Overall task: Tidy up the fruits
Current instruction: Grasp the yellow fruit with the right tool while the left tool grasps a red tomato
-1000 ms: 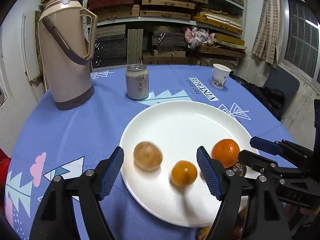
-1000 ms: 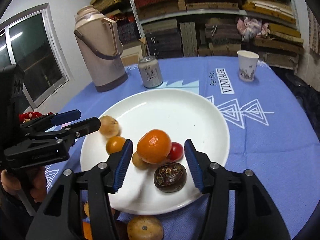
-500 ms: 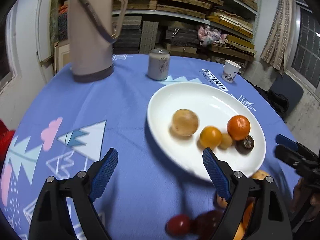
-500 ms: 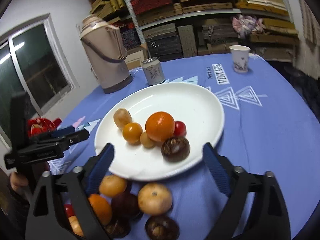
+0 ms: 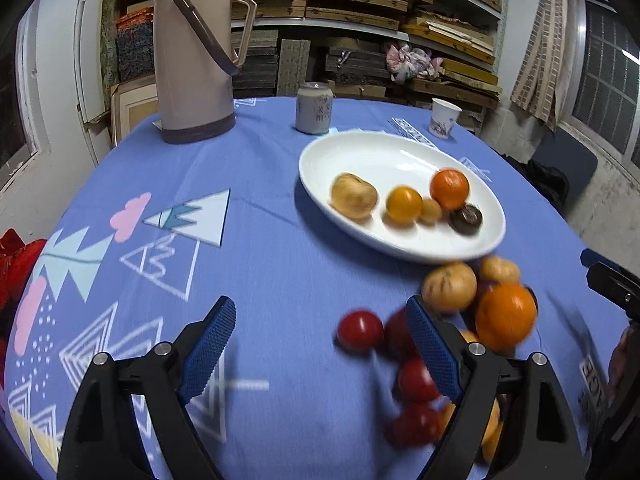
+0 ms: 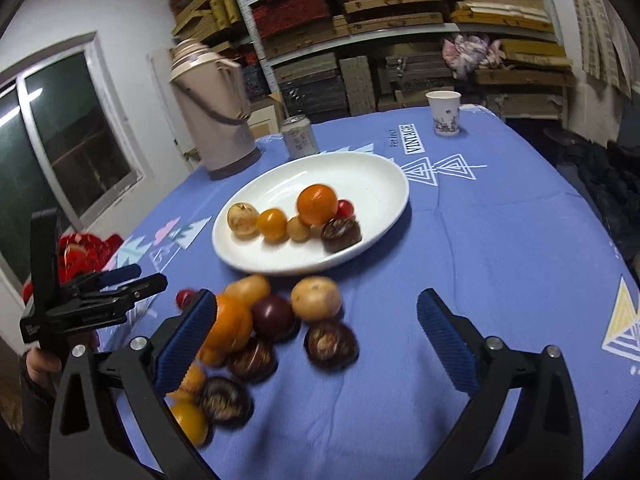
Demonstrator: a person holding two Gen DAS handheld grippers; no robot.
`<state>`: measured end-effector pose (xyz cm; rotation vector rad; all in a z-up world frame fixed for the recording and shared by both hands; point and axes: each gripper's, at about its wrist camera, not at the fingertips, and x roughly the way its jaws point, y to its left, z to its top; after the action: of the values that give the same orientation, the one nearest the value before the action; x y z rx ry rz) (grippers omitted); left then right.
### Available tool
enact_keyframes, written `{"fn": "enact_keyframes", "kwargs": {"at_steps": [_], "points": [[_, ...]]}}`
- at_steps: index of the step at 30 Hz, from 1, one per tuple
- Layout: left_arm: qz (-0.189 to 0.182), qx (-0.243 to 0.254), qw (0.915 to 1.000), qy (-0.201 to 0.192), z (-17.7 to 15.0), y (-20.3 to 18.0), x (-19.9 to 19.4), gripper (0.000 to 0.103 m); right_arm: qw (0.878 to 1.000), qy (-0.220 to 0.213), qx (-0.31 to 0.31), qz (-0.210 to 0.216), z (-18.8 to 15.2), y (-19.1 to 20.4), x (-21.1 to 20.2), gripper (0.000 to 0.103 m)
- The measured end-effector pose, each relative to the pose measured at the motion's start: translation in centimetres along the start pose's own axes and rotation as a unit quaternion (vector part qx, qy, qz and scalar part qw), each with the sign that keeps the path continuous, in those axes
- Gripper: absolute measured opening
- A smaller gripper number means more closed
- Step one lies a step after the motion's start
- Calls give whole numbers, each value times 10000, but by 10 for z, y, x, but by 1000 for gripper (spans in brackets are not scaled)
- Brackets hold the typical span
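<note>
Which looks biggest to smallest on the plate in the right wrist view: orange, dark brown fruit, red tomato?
1. orange
2. dark brown fruit, slightly smaller
3. red tomato, smallest, though partly hidden behind the orange

A white oval plate lies flat on the blue-clothed desk and holds a row of fruit: a tan round fruit, a small yellow-orange one, a smaller tan one, a large orange, a red cherry tomato behind it, and a dark brown fruit at the near rim. Just off the plate's near edge, a loose heap rests on the cloth: an orange, two tan fruits, several dark brown ones, small yellow-orange ones and red tomatoes, touching and blurred.
</note>
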<state>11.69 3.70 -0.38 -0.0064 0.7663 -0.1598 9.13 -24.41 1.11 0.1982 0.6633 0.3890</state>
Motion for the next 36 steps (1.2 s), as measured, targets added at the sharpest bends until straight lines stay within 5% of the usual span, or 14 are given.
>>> {"fn": "enact_keyframes", "kwargs": {"at_steps": [13,26,27,31,36], "points": [[-232,126,9990,356,-36,-6,-7,87,9966,418,-601,370,-49,33,-17,98],[-709,264,9961,451,-41,-17,-12,87,9926,613,-806,666,-63,49,-12,98],[-719,310,9957,498,-41,-19,-9,86,9925,615,-812,682,-63,50,-12,98],[-1101,284,9915,632,-45,-20,-4,45,9913,623,-870,772,-63,54,-13,98],[-1241,464,9895,581,-47,-25,-5,37,9887,700,-991,874,-65,62,-15,98]]}}
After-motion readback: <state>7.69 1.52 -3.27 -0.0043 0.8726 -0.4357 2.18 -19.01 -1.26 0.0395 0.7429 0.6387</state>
